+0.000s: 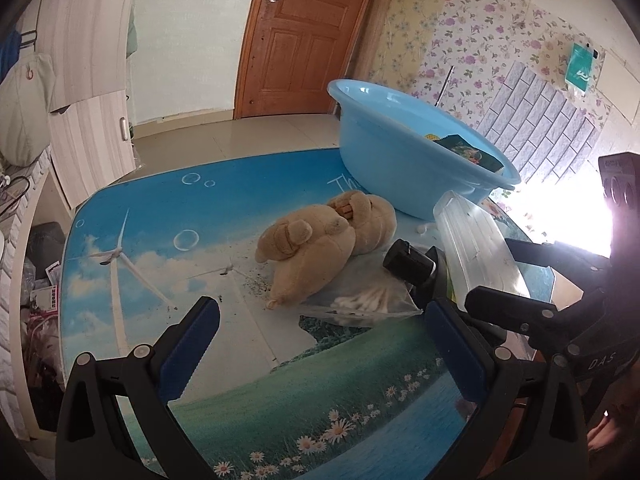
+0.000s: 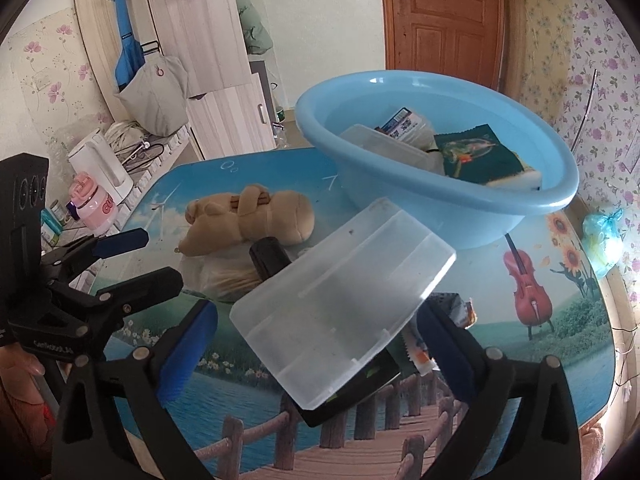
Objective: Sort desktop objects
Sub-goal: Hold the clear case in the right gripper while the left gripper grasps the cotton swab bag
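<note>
A bedroom with floral wallpaper and a panelled wooden door [image 2: 442, 20] frames the table [image 2: 560, 320], whose glossy top is printed with wind turbines, daisies and a red cello. We see the clear plastic box [image 2: 344, 312] lying tilted between the wide-spread jaws of our right gripper [image 2: 316, 348]; its pads do not appear to press on it, so we judge nothing is held. The box is frosted, rigid and ribbed, its long axis running diagonally from the near edge up toward the pale blue plastic basin [image 2: 560, 196], which sits just beyond near the far right edge and already holds packets. Our left gripper [image 1: 320, 344] hangs open and empty over the bare near-left part, so the right hand is nearer. A soft tan plush toy [image 1: 316, 248], a black cylinder [image 1: 408, 266] and a bag of cotton swabs [image 1: 368, 300] lie mid-table.
</note>
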Available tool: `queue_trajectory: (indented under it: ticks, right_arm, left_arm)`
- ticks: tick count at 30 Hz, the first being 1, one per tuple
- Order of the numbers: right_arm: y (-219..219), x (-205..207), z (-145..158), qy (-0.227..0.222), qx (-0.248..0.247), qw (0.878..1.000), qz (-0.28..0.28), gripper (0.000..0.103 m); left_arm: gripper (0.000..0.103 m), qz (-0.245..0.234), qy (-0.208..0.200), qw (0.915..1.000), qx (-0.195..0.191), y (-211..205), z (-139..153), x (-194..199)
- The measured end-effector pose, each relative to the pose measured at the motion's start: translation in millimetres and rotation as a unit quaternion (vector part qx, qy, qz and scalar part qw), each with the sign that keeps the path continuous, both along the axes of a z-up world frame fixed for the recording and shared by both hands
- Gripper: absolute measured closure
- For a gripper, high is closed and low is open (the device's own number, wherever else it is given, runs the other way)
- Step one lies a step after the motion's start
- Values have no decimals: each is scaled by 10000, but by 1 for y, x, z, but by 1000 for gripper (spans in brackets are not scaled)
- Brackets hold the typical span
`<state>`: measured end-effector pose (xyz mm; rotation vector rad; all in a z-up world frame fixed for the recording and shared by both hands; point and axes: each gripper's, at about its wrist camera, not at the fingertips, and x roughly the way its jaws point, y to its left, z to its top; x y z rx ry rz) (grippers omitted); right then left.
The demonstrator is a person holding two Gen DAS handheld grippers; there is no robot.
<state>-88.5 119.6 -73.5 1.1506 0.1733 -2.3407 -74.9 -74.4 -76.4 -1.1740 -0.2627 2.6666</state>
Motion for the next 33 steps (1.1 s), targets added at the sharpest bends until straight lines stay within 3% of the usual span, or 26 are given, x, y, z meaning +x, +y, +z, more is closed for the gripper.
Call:
queue_trajectory:
  ticks: [3, 7, 9, 11, 14, 15, 19, 25, 33]
  right_arm:
    - [-1, -3, -2, -18, 61, 10000, -57, 1]
    - [4, -4, -4, -36, 160, 9998, -72, 1]
    - [7, -4, -4, -34, 196, 9998, -43, 1]
    - [11, -3, -4, -1, 245, 9997, -27, 1]
    - [15, -2, -3, -23, 256, 9997, 22, 1]
    - [17, -2, -3, -27, 266, 9996, 35, 1]
    - [22, 2, -2, 13, 326, 9994, 99, 1]
    - [26, -1, -1, -62, 86, 9999, 33, 1]
    - [8, -6, -9, -80, 267, 9996, 67, 1]
  left_arm:
    - [2, -132, -83, 9998, 103, 3, -5, -4]
    - [22, -404, -177, 9990, 46, 16, -11, -8]
    - [23, -438, -160, 9989, -99, 22, -11, -9]
    - [30, -453, -172, 9988, -76, 21, -11, -12]
    - [47, -566, -154, 9982, 106, 18, -8, -10]
    - [63, -630, -134, 9978, 142, 19, -7, -8]
    - [82, -737, -146, 9971, 92, 24, -8, -1]
    - [83, -880, -155, 9958, 210, 27, -7, 8]
    - [80, -773, -152, 9968, 138, 25, -4, 12]
